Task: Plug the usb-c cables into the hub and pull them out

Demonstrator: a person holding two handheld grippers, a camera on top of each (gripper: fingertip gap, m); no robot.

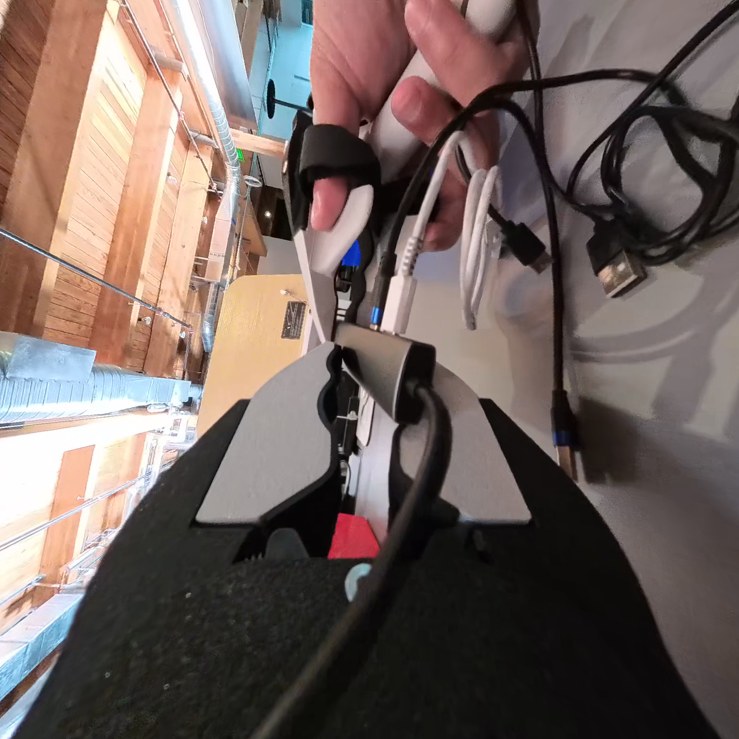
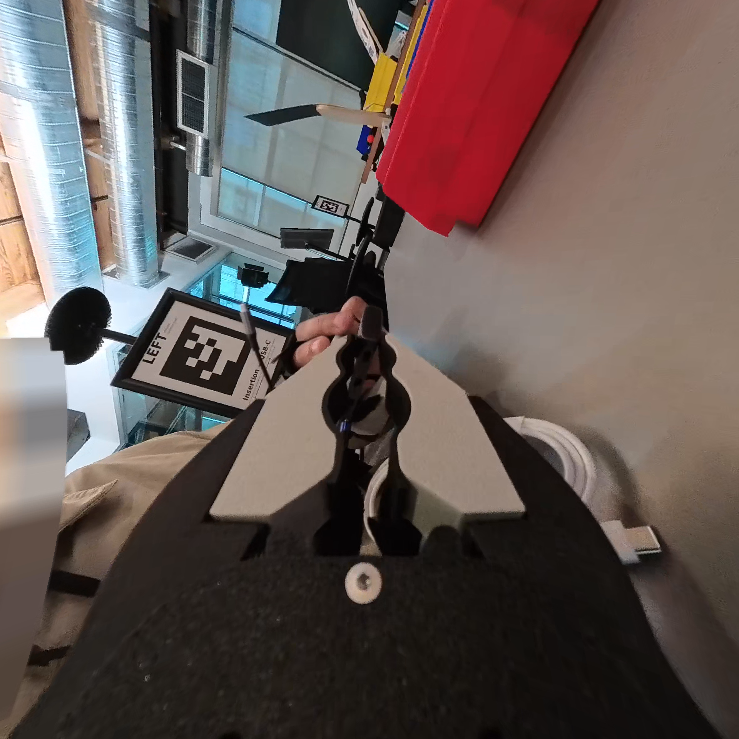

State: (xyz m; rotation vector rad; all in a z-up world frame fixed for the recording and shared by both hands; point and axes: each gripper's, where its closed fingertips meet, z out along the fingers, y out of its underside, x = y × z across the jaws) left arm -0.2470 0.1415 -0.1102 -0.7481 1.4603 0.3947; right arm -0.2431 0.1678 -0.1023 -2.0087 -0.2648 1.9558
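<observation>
- Left gripper [image 1: 372, 372] clamps the hub [image 1: 384, 360] lifted off the table [image 1: 660, 360], steadying it for plugging; white plug [image 1: 400, 300] and black plug [image 1: 378, 308] sit in it.
- Right gripper [image 2: 362, 340] is closed on a black cable [image 2: 356, 384], apparently the black plug's, likely ready to pull; spare cables [image 1: 640, 180] lie beside.

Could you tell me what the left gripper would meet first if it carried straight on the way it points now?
The left gripper is shut on the grey hub; ahead, probably the white plug and black plug in the hub's far end, then the hand, though depth is unclear.
</observation>
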